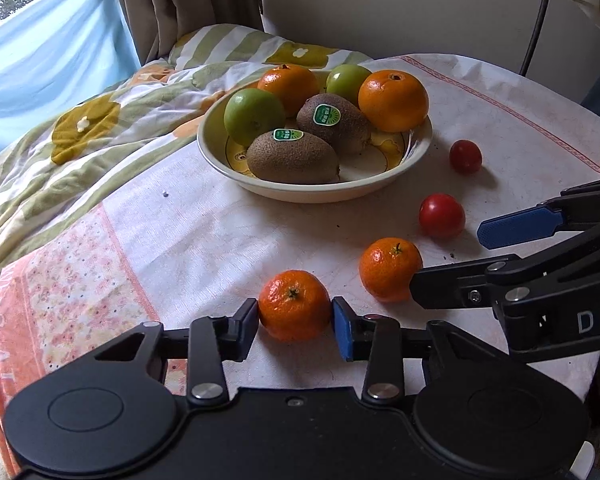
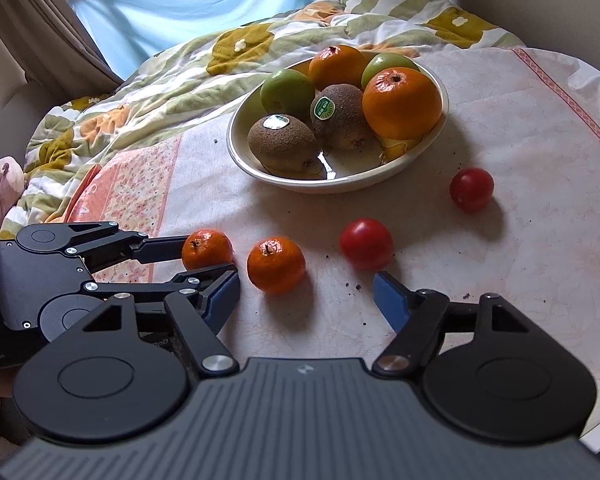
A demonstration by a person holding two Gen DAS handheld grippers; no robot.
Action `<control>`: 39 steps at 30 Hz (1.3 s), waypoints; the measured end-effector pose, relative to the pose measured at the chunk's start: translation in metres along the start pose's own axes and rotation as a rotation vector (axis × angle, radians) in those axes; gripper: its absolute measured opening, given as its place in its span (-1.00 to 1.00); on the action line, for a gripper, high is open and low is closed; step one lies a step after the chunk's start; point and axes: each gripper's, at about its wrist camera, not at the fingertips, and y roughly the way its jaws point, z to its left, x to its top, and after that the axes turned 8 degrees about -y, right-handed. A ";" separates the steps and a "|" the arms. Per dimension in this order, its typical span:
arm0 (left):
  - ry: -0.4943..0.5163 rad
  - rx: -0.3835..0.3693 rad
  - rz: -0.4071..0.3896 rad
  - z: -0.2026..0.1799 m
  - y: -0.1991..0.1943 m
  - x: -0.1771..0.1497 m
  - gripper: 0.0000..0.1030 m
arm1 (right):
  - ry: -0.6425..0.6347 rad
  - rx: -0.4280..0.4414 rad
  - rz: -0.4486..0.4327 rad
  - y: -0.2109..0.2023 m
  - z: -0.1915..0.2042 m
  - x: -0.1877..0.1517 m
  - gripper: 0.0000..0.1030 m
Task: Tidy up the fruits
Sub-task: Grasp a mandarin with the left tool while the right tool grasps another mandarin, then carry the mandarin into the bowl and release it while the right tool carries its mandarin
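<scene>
Nearest the bowl's front, on the cloth-covered surface (image 1: pixel 188 216), the left hand-held gripper (image 1: pixel 295 320) is seen closed on a mandarin (image 1: pixel 294 311), its two pads pressed against the fruit's sides while the fruit rests on the cloth. Just beside it, toward the bowl's right, a second mandarin (image 2: pixel 276 265) lies on the cloth, and the right hand-held gripper (image 2: pixel 306 296) is held open around the space in front of it, its blue pads (image 2: pixel 390 300) apart from the fruit. Further toward the bowl, two red tomatoes are found on the cloth: the nearer tomato (image 2: pixel 366 243) lies in front of the bowl's right edge, and the farther tomato (image 2: pixel 471 189) lies just right of the bowl. The cream bowl (image 1: pixel 324 192) is filled with two stickered kiwis (image 1: pixel 293 157), two green apples (image 1: pixel 254 115) and two oranges (image 1: pixel 393 100). Behind the bowl, a flowered quilt (image 1: pixel 84 128) is spread, and beyond it a curtain (image 1: pixel 160 4).
</scene>
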 end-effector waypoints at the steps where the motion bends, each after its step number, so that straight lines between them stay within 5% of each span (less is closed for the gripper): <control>1: 0.005 0.003 -0.001 -0.001 0.000 0.000 -0.16 | -0.001 0.001 0.001 0.001 0.001 0.001 0.67; 39: -0.141 0.109 -0.043 0.022 -0.050 -0.025 -0.17 | -0.251 -0.040 0.015 0.028 0.039 0.008 0.02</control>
